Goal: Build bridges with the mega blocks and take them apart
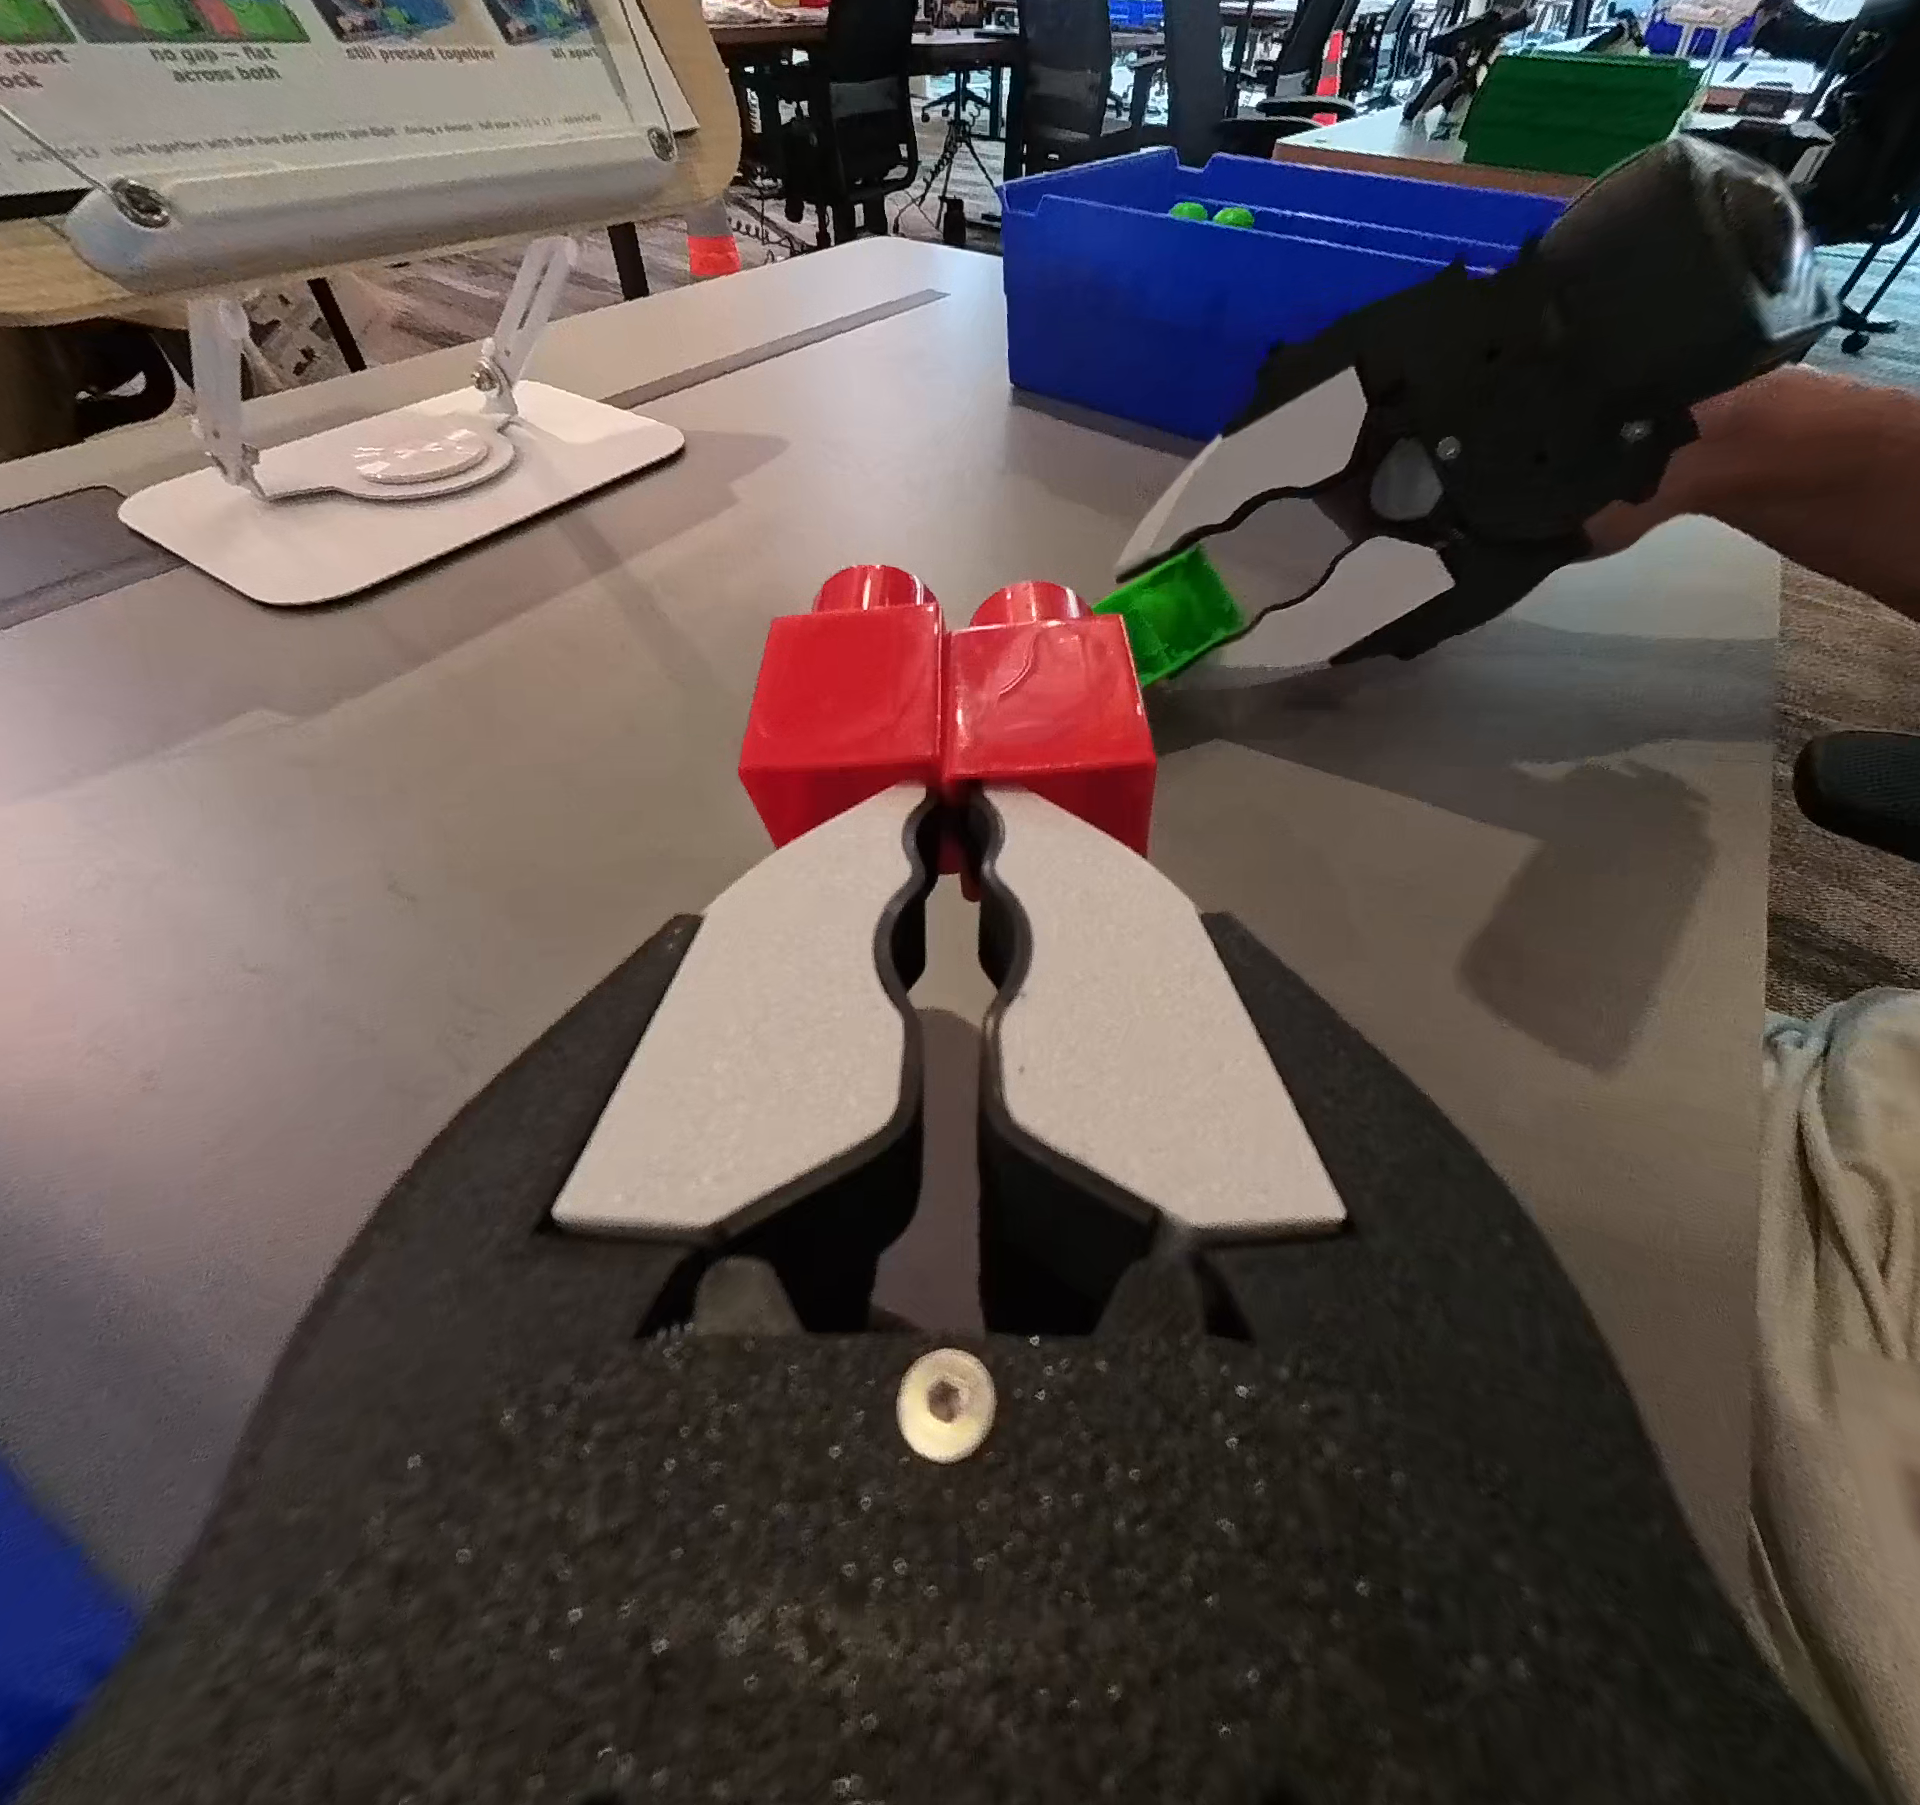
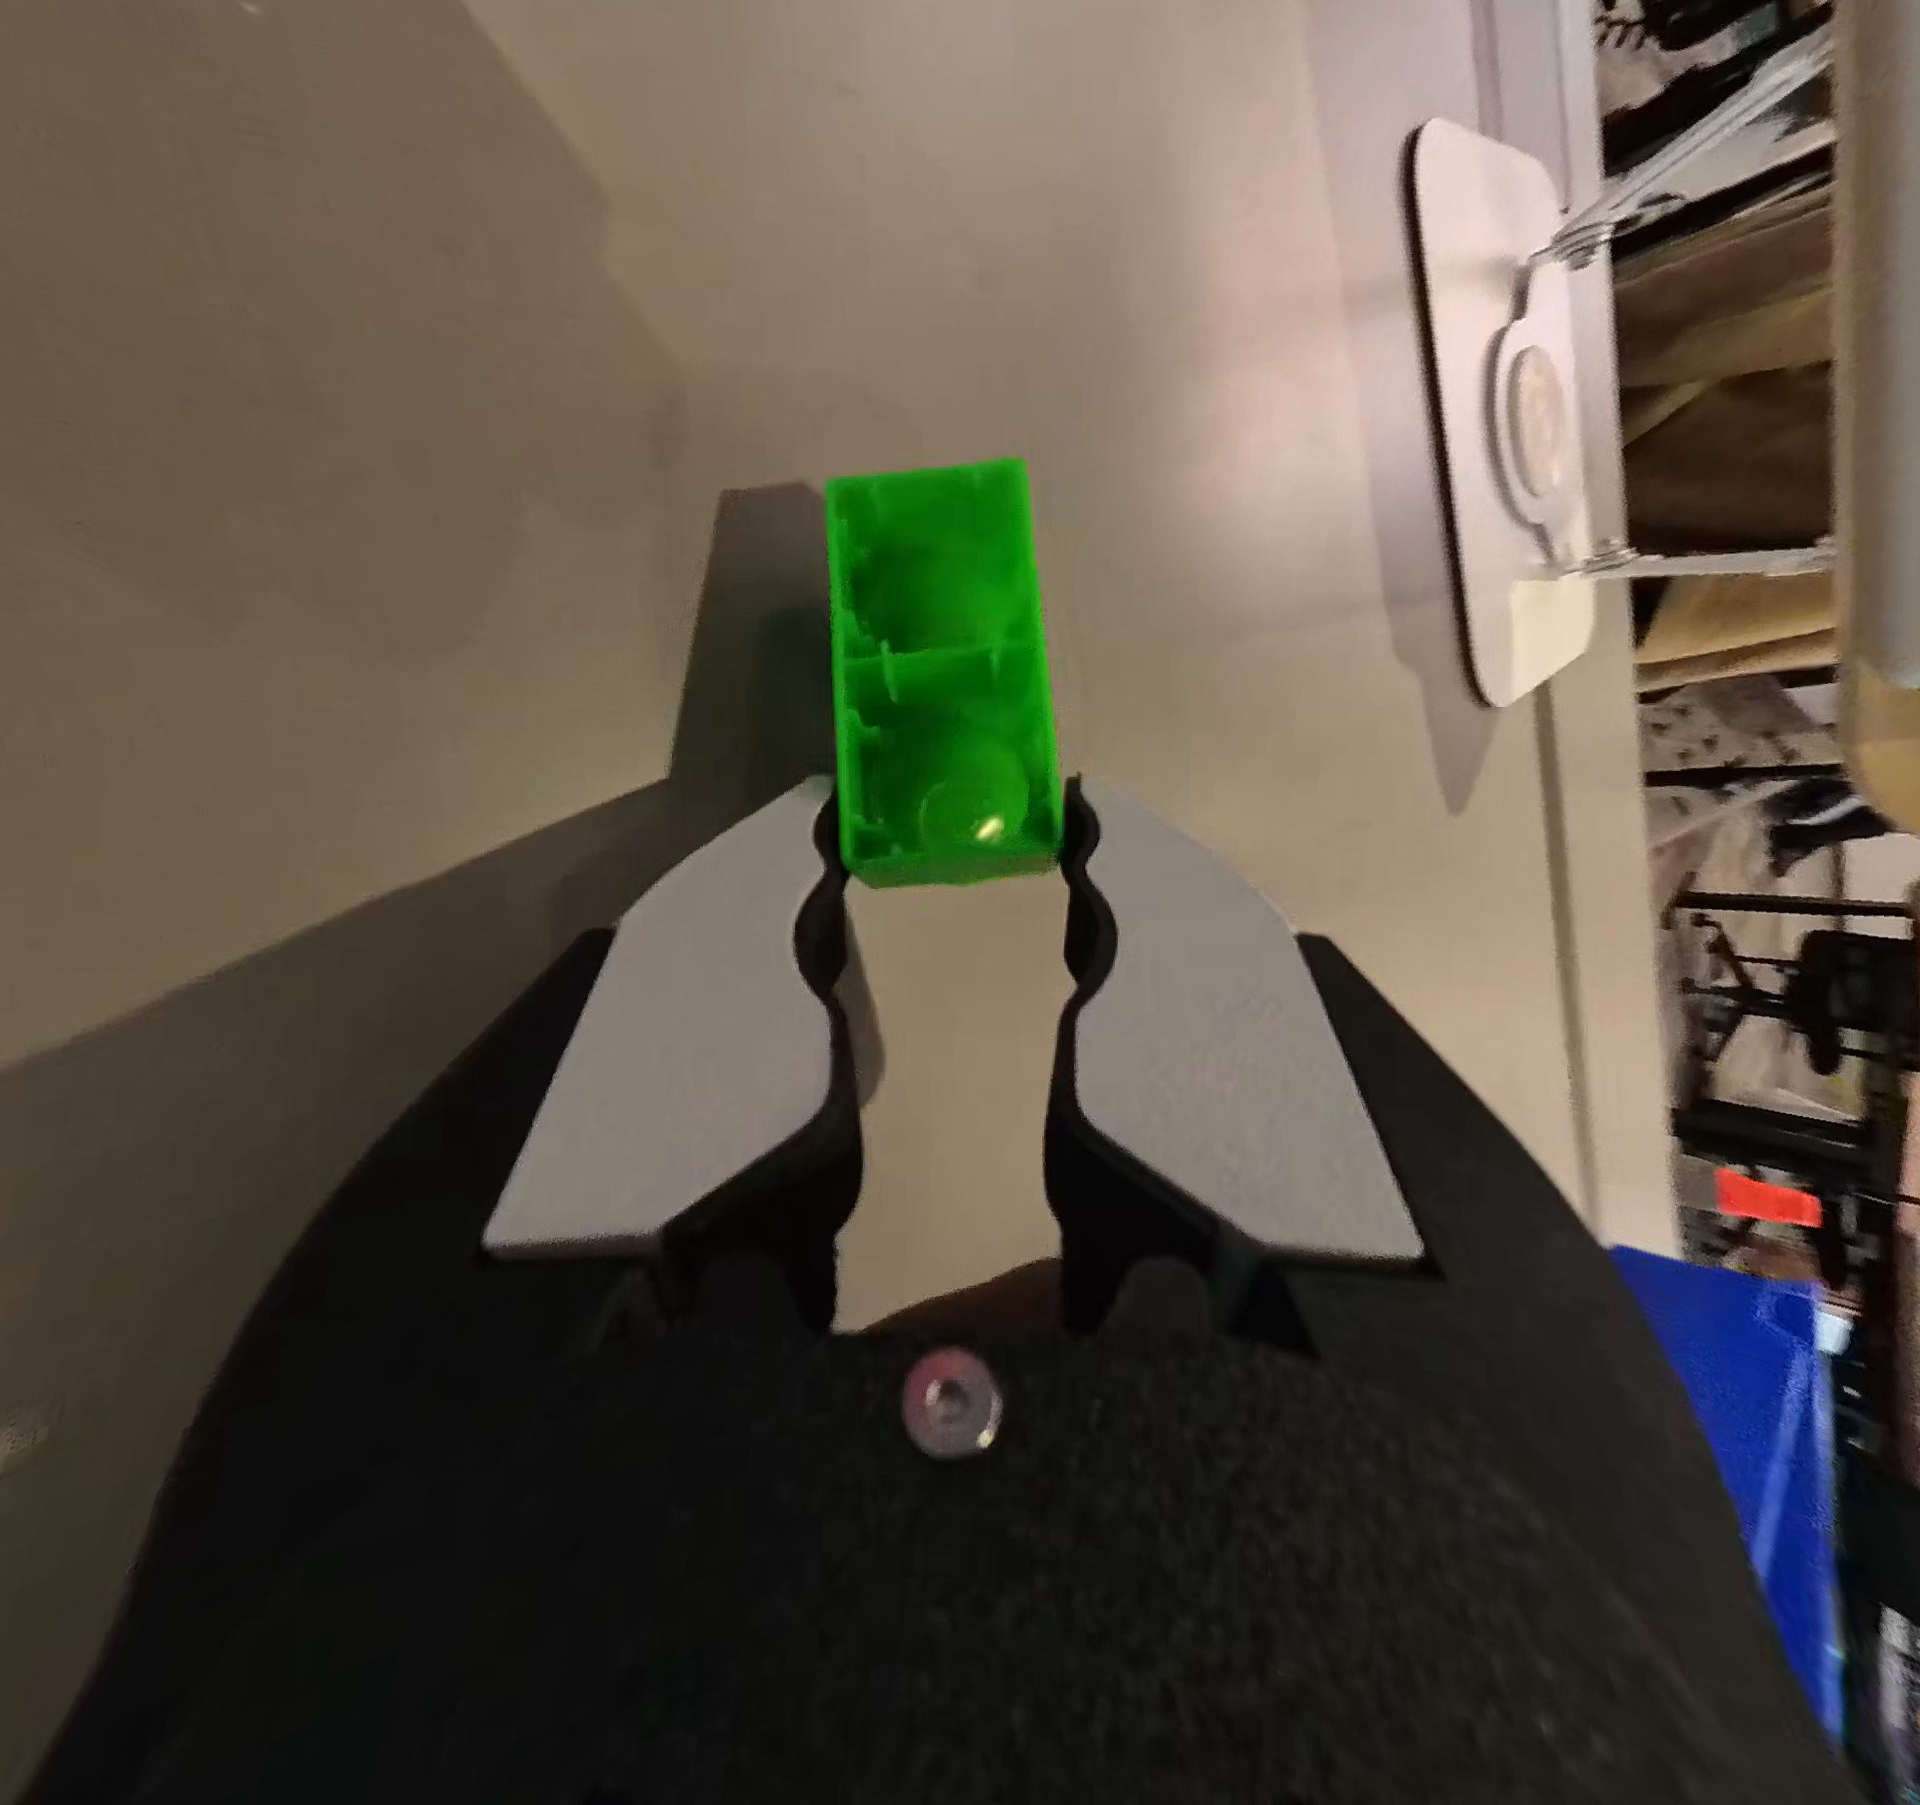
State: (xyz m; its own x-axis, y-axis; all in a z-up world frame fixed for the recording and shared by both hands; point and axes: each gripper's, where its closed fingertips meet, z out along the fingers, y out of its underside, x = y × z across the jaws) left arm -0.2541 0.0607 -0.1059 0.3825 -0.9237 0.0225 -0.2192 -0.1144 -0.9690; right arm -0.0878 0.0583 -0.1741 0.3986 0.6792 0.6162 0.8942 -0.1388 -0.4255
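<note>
On the grey table (image 1: 520,820), my left gripper (image 1: 953,825) sits nearly closed against two red blocks (image 1: 945,716), while my right gripper (image 2: 951,825) clamps the light, rigid, slippery green block (image 2: 940,675) by its side walls.

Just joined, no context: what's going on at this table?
A person works two handheld grippers on mega blocks. The left gripper is nearly closed right at the two red blocks standing side by side on the grey table. The right gripper holds a green block, hollow underside showing, just beside the reds. A blue bin sits behind.
</note>
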